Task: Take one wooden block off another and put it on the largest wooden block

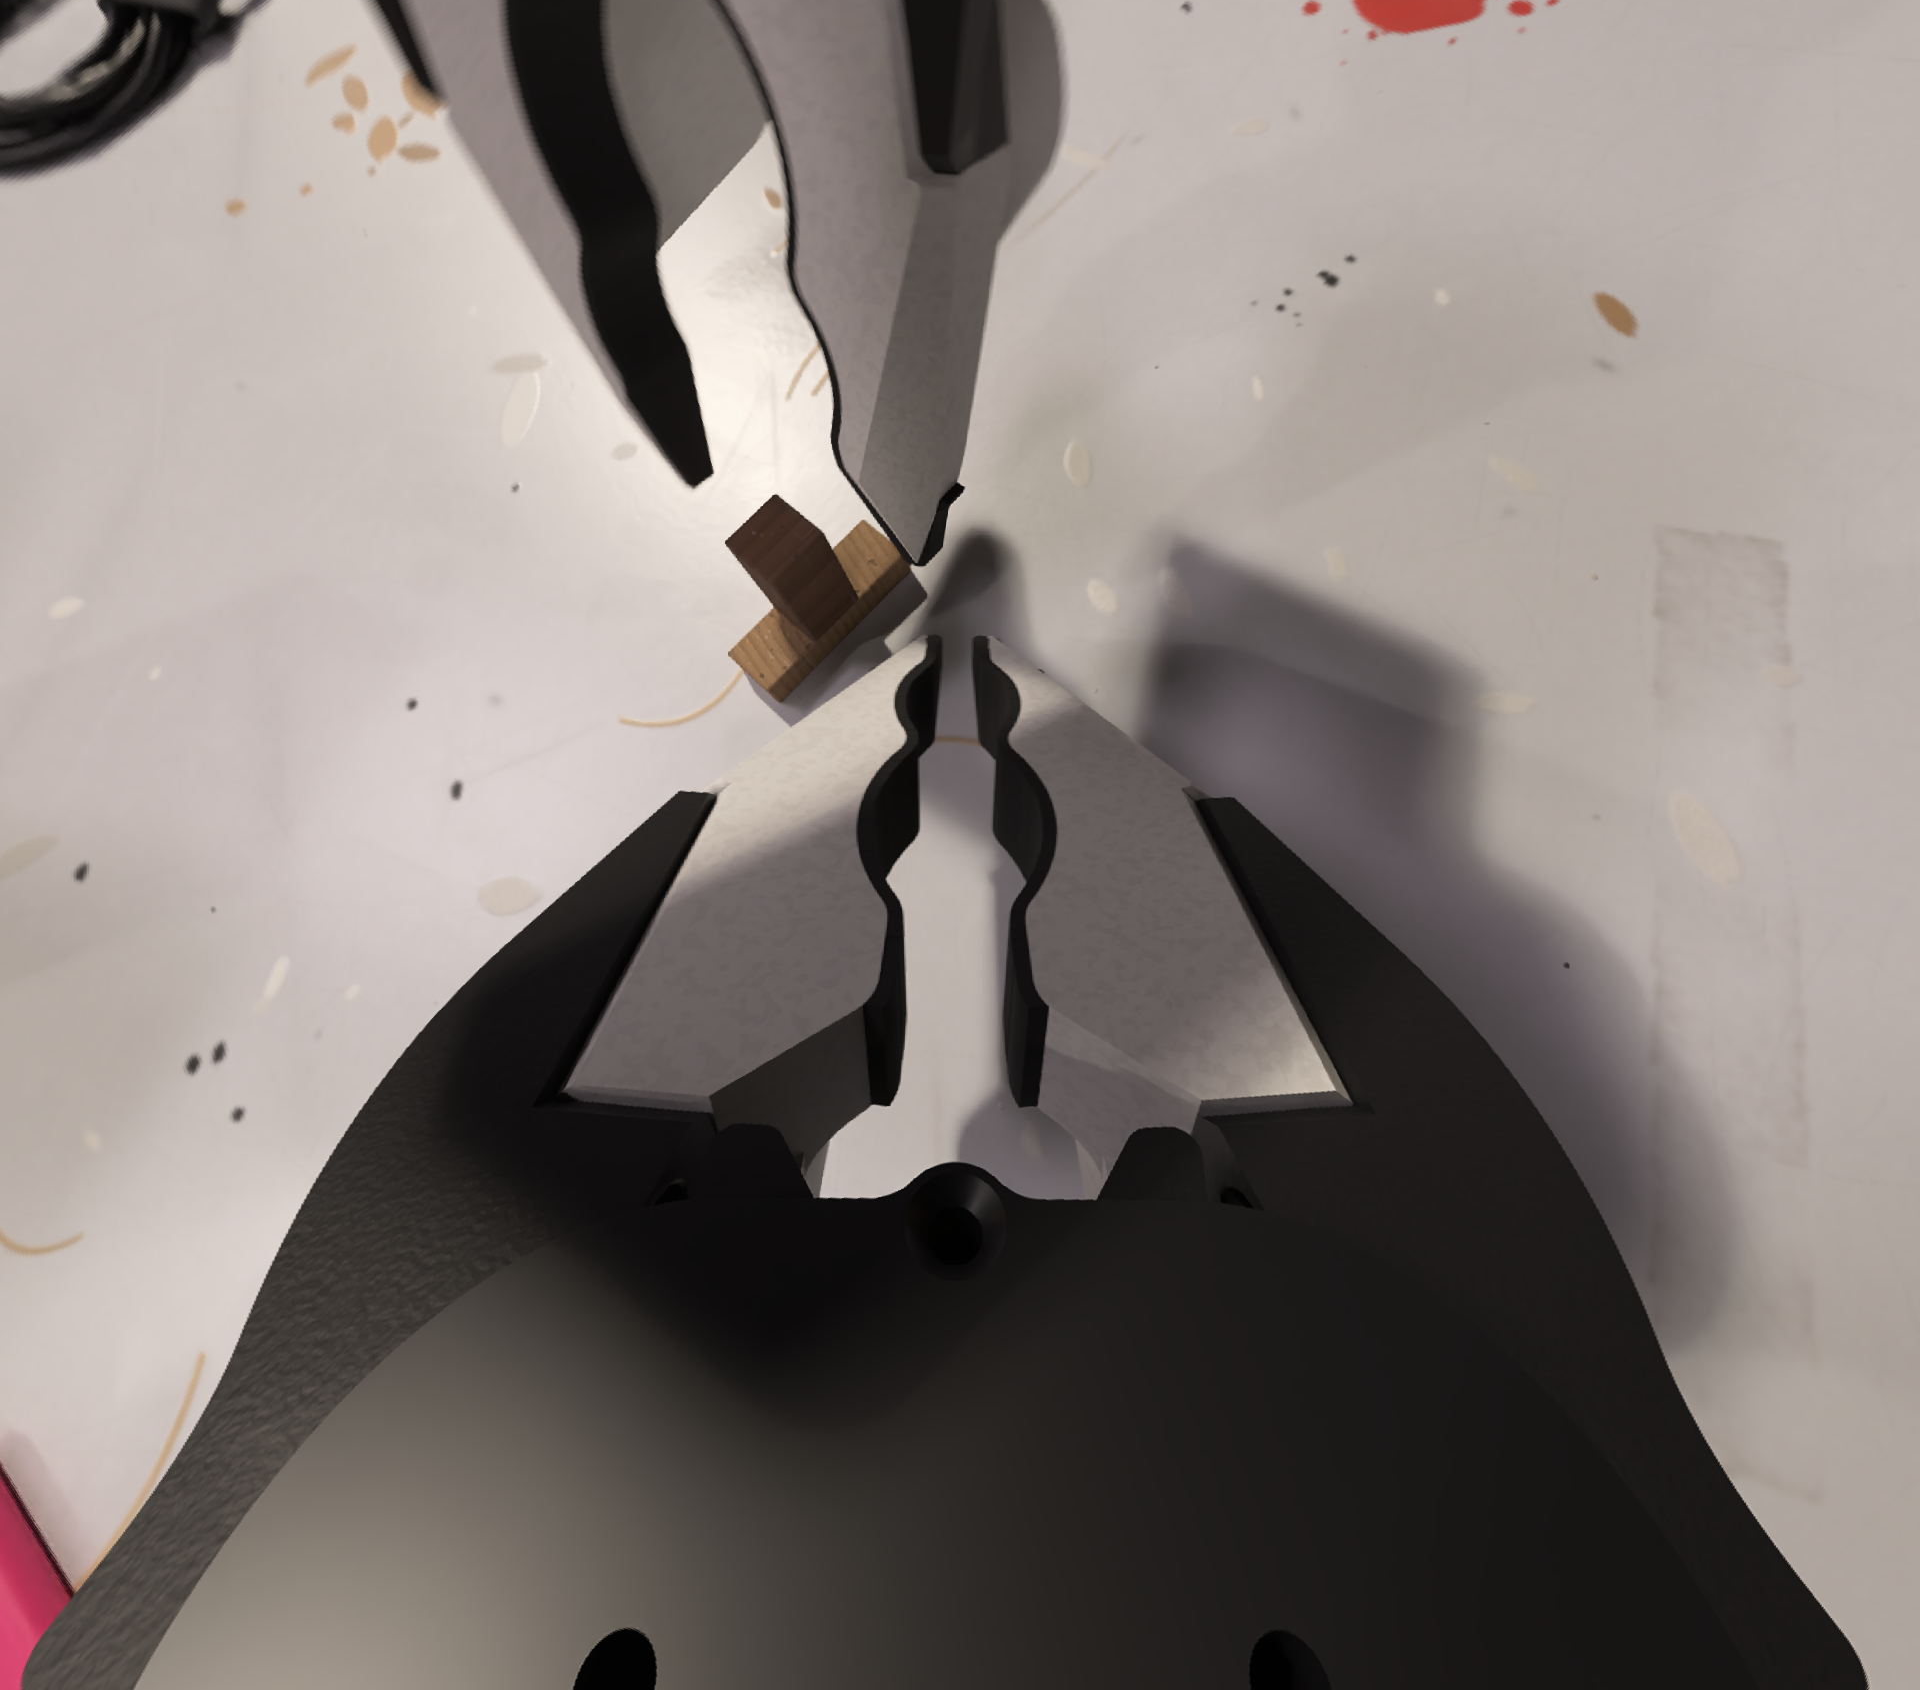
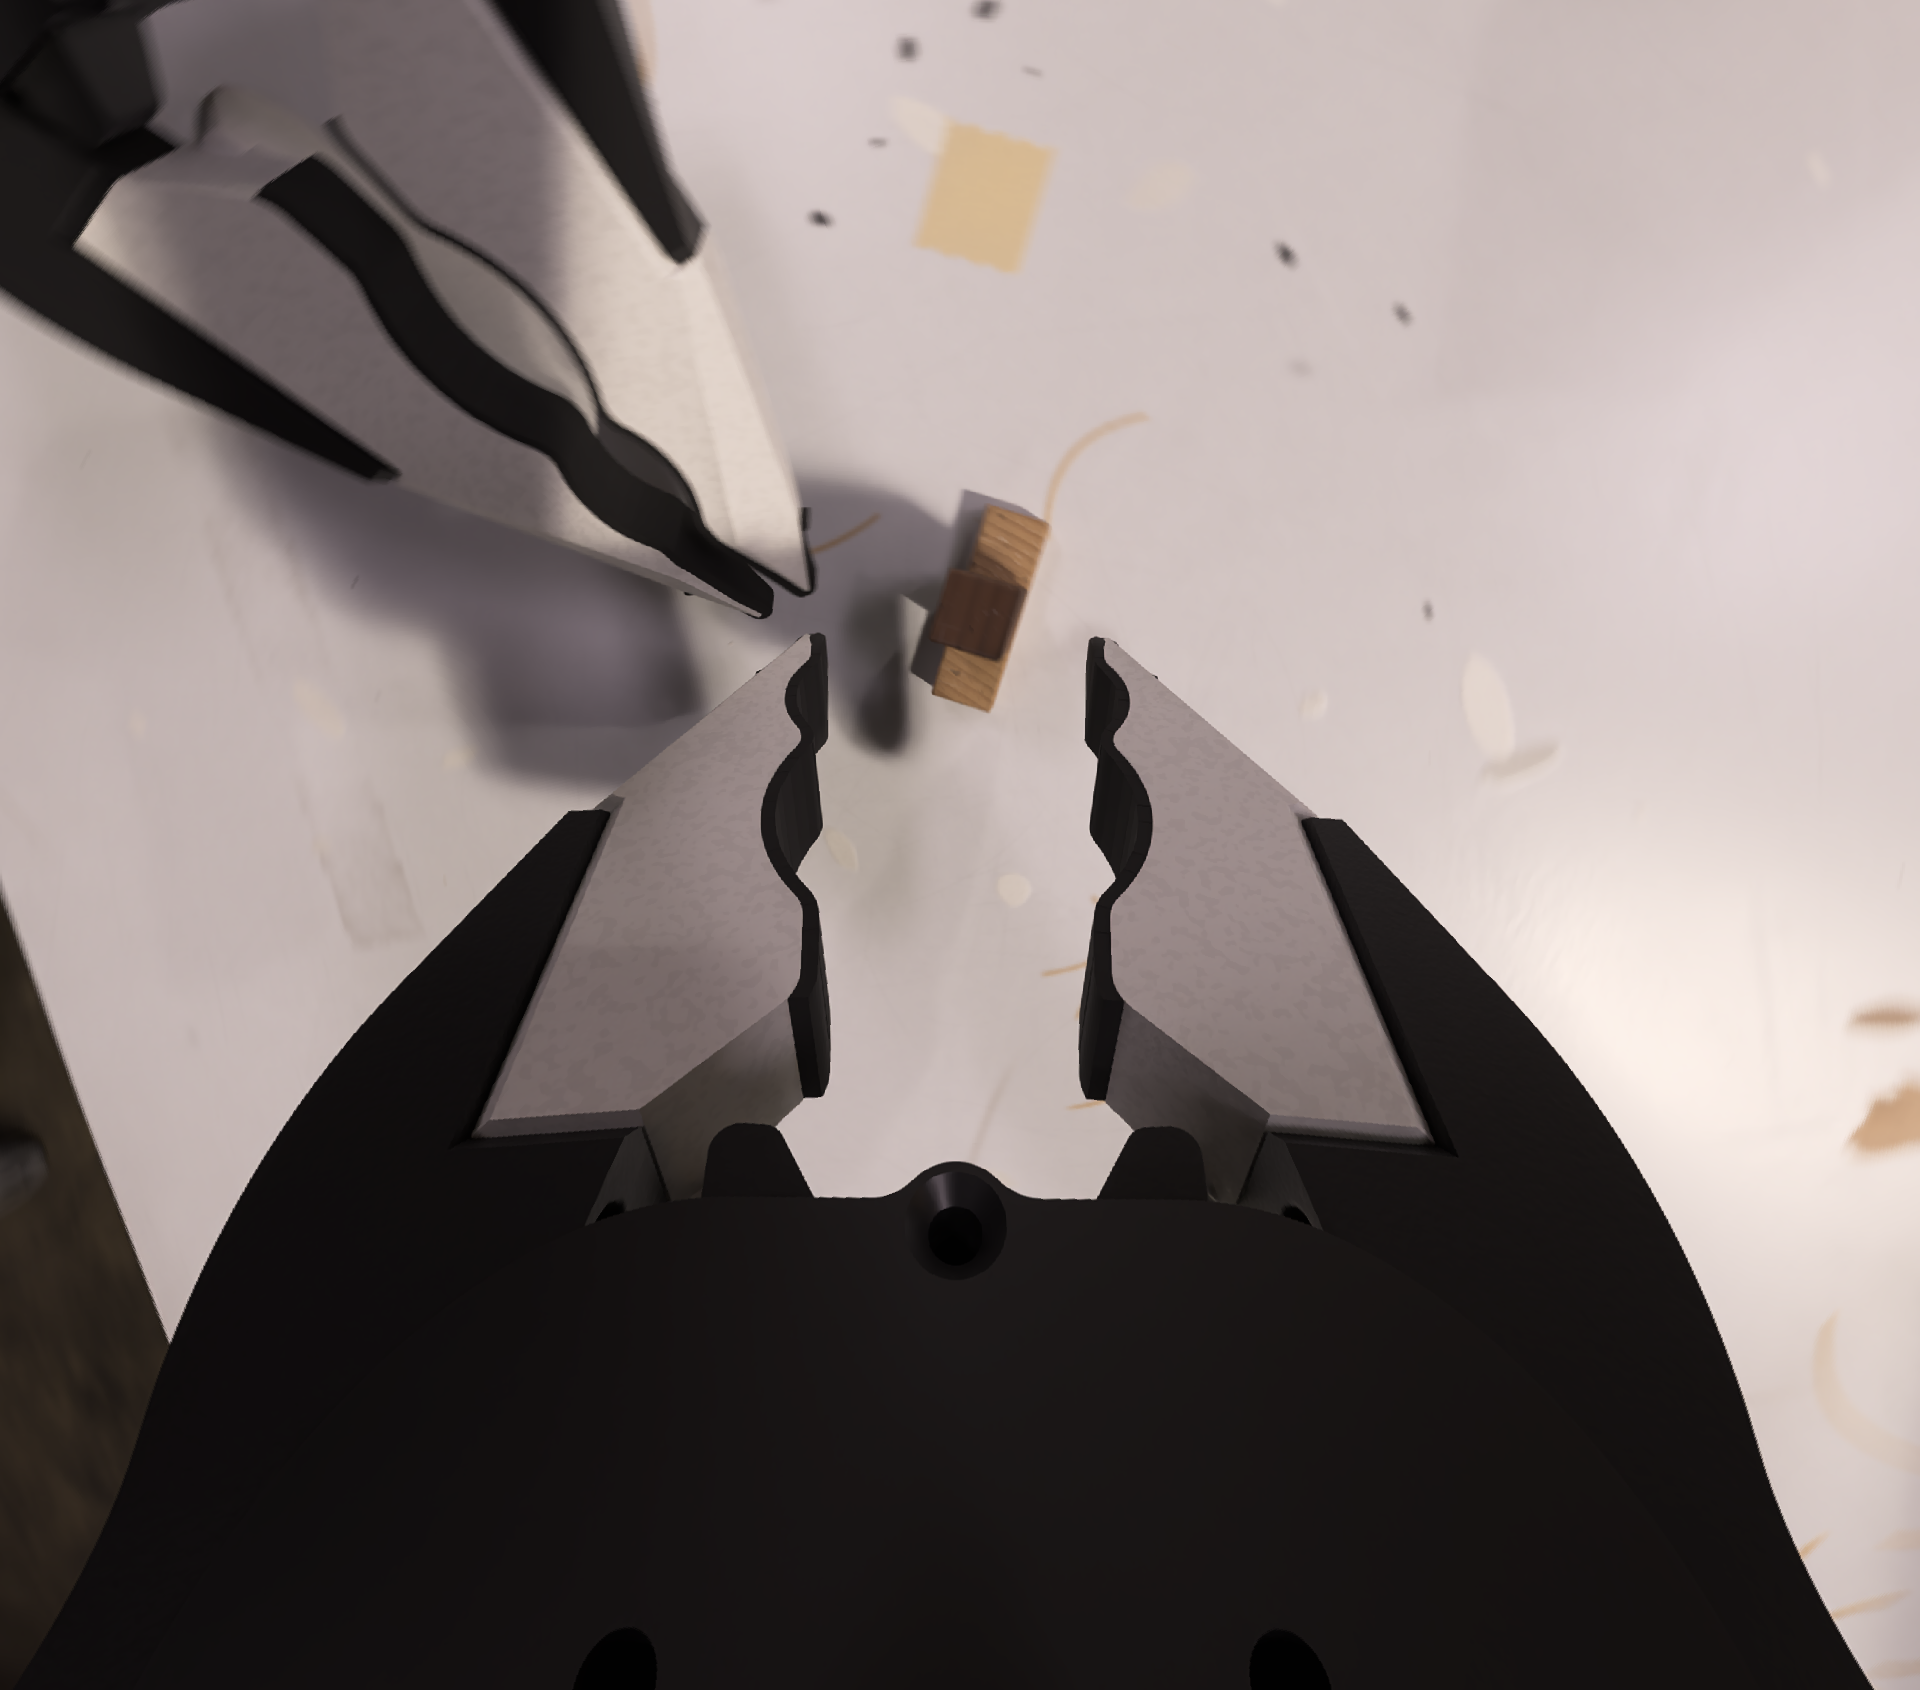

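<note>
Right tongs (image 2: 956, 648) gape w/ dark block (image 2: 979, 614) just ahead.

matt grained wood blocks (image 1: 821, 606), seemingly papery speckled tabletop (image 1: 1351, 445)

White speckled tabletop (image 1: 1558, 601), red paint splat (image 1: 1418, 4) at one o'clock, coiled black cable (image 1: 94, 51) at ten o'clock, pink object (image 1: 26, 1557) at seven o'clock.

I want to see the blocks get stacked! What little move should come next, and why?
Probably the right gripper should ease forward until its open jaws straddle the dark wooden block, because that block sits on the light wooden block just ahead of the fingertips, untouched. The left gripper is shut beside them.
</note>
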{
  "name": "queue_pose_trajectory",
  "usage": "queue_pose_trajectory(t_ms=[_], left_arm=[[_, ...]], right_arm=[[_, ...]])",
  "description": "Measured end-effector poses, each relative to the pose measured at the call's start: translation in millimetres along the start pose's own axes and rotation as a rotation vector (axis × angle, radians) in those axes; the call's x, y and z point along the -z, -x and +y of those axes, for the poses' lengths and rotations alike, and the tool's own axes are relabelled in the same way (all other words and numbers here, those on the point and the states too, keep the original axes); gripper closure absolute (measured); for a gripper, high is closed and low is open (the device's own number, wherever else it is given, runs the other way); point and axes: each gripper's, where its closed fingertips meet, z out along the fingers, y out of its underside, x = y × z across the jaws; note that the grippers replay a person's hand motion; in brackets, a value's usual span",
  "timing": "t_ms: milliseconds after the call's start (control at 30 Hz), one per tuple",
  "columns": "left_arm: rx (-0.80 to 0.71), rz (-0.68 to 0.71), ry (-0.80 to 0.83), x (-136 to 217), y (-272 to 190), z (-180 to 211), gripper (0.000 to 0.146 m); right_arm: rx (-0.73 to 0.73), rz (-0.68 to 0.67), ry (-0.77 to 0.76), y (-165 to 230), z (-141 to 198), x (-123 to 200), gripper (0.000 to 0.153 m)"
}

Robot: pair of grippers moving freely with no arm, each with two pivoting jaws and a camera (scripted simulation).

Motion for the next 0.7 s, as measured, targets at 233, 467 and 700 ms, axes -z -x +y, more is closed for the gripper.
queue_pose_trajectory(t_ms=[233, 467, 700], left_arm=[[0.074, 0.014, -0.042, 3, 9, -6, 0.143], [-0.012, 0.012, 0.015, 2, 15, 3, 0.143], [0.078, 0.033, 0.005, 2, 14, 5, 0.146]], right_arm=[[-0.345, 0.214, -0.095, -5, 8, -3, 0.108], [-0.332, 0.14, -0.108, -8, -1, -1, 0.105], [-0.337, 0.217, -0.1, -7, 2, -14, 0.13]])
